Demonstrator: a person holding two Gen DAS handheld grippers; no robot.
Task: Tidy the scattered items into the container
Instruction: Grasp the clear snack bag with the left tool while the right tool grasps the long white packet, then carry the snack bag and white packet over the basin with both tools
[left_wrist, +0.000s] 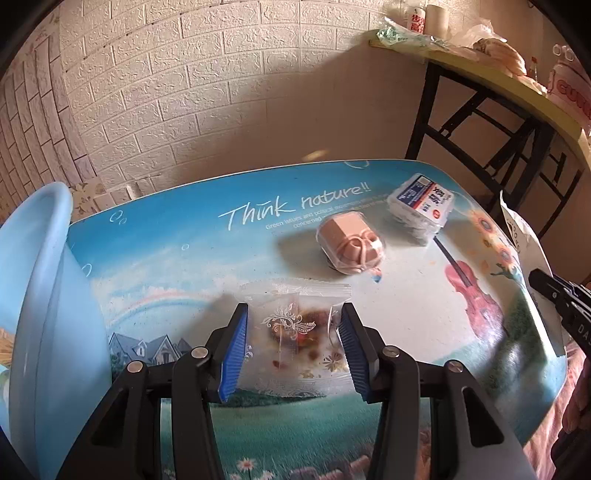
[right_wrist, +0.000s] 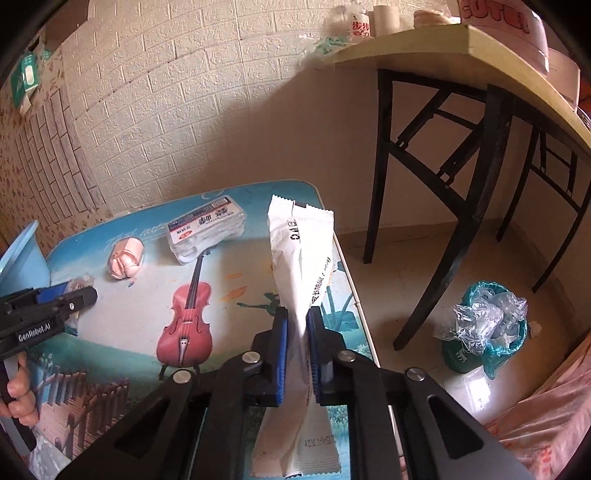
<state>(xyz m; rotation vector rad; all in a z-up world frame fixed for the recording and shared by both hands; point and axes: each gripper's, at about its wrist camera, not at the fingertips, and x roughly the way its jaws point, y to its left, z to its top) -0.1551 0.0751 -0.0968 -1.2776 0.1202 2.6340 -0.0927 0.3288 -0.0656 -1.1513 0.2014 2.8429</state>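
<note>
Two packets in your tongs, two items left on the table.

Your light blue plastic basin (left_wrist: 40, 295) sits at the table's left edge, close beside your left gripper (left_wrist: 293, 325), so that side likely has the shorter carry. The printed table (left_wrist: 184, 266) bears a flat white labelled pack (left_wrist: 421, 206) near its far right corner and, just beside it, a wrapped peach-coloured item (left_wrist: 351, 243), both untouched. Your right gripper (right_wrist: 297, 332) is clamped on a long white sachet (right_wrist: 301, 258) at its waist, so both ends hang free above the table's right edge. Your left jaws straddle the clear snack packet (left_wrist: 295, 325) lying flat, pads at its sides; whether they squeeze yet, I cannot tell.
</note>
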